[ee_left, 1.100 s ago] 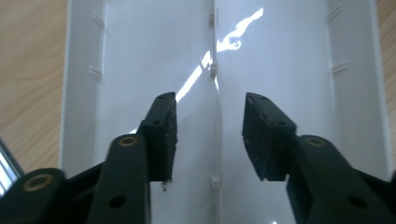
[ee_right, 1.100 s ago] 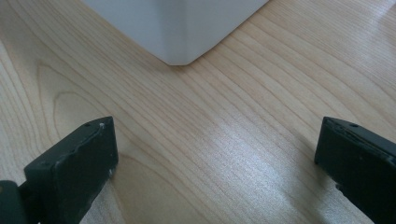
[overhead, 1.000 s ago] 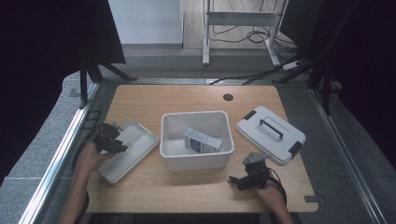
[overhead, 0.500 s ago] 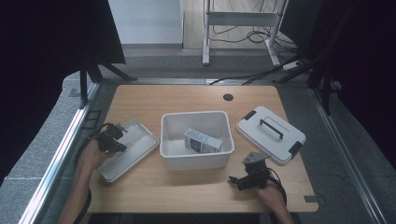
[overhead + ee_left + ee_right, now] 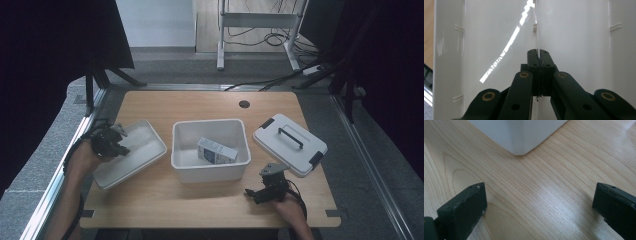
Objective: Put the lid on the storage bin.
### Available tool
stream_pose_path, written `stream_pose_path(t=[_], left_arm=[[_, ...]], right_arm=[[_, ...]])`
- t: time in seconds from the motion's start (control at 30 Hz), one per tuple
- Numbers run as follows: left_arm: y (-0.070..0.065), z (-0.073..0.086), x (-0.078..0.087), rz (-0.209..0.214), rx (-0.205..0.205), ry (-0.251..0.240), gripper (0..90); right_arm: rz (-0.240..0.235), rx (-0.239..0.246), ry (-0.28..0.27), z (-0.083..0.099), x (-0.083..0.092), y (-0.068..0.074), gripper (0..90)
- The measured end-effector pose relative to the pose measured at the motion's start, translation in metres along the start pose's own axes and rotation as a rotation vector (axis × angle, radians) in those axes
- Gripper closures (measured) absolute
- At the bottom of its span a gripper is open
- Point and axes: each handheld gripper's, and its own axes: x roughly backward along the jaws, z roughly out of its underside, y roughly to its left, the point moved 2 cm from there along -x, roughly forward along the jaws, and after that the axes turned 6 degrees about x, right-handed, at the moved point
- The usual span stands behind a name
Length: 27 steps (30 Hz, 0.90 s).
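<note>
Since the earlier frame the left gripper (image 5: 111, 142) has lifted the white lid (image 5: 131, 153) at its left end, jaws closed on a thin rib of it. The right gripper (image 5: 263, 191) rests wide open near the white bin (image 5: 210, 150). The rib's clamped part is hidden.

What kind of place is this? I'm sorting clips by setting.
Probably a lab or recording studio, not a home: a bare wooden table ringed by black curtains, loose cables on the floor behind, and plain white storage bins as props.
</note>
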Motion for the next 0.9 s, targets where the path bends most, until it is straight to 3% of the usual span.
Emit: stream_pose_path(t=[0.3, 0.5, 0.67, 0.9], left_arm=[[-0.008, -0.013, 0.056, 0.03, -0.125, -0.06, 88.7], [-0.02, -0.035, 0.076, 0.052, -0.205, -0.087, 88.7], [-0.035, -0.061, 0.077, 0.073, -0.271, -0.093, 88.7], [-0.059, -0.105, 0.064, 0.114, -0.354, -0.098, 88.7]], right_arm=[[0.001, 0.0, 0.001, 0.0, 0.0, 0.0, 0.0], [0.001, -0.004, 0.0, 0.0, 0.0, 0.0, 0.0], [0.001, -0.004, 0.0, 0.0, 0.0, 0.0, 0.0], [0.001, -0.003, 0.0, 0.0, 0.0, 0.0, 0.0]])
